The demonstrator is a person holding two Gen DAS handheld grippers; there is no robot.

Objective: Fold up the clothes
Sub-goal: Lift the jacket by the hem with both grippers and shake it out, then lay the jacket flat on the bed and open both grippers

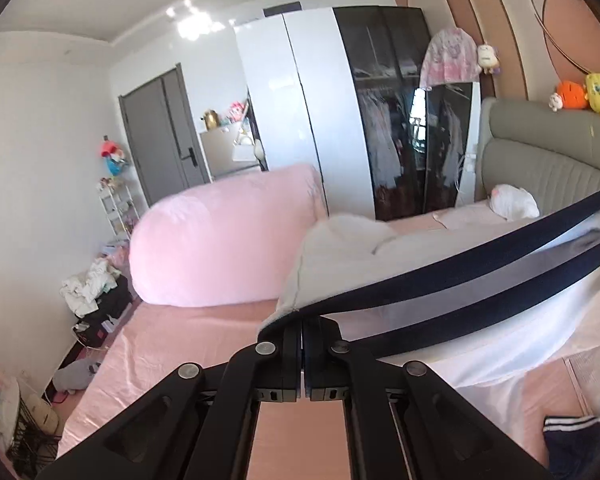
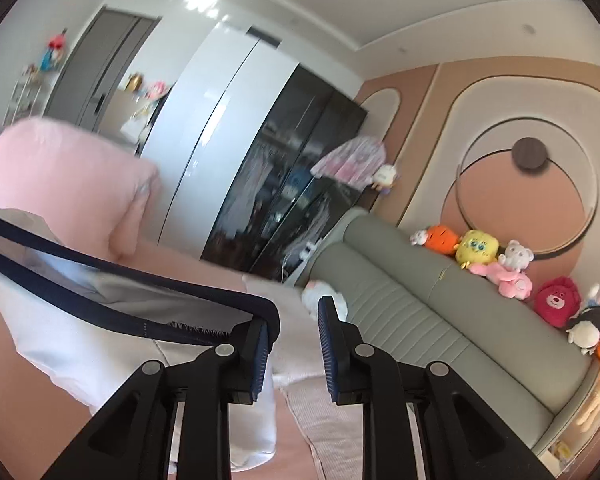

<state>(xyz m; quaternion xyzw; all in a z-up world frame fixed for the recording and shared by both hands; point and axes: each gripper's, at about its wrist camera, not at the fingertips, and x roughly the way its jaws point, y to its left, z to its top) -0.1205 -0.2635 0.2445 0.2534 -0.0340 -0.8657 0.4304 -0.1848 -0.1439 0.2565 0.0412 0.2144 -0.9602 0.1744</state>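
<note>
Bedroom setting: pink-sheeted bed (image 1: 188, 344), grey padded headboard (image 1: 548, 160), white and dark-glass wardrobe (image 1: 340, 112), grey door (image 1: 160, 132).

Item 1. White garment (image 1: 480, 320) with two navy bands along its edge; held up above the bed, the banded edge stretched from one claw to the other, the white cloth hanging below it toward the sheet.

Item 2. Left claw (image 1: 302, 338): fingers pressed together, pinching the navy-banded edge of the garment at its left end.

Item 3. Right claw (image 2: 294, 322): fingers spread with a clear gap between the blue pads (image 2: 326, 344). The garment's navy edge lies over the tip of the left-hand finger; nothing sits between the two pads.

Item 4. Large pink bedding bundle (image 1: 220, 240), rounded, resting on the bed beyond the garment, in front of the wardrobe.

Item 5. Row of plush toys (image 2: 500, 260) along the top of the headboard, including a yellow square-faced one, an orange one and a pink-and-white bear.

Item 6. White plush (image 1: 514, 202) on the bed near the headboard.

Item 7. Pile of mixed clothes (image 1: 96, 288) on the floor beside the bed, by the left wall.

Item 8. Navy item with white stripes (image 1: 572, 432) lying on the sheet at lower right of the left wrist view; partly cut off.
</note>
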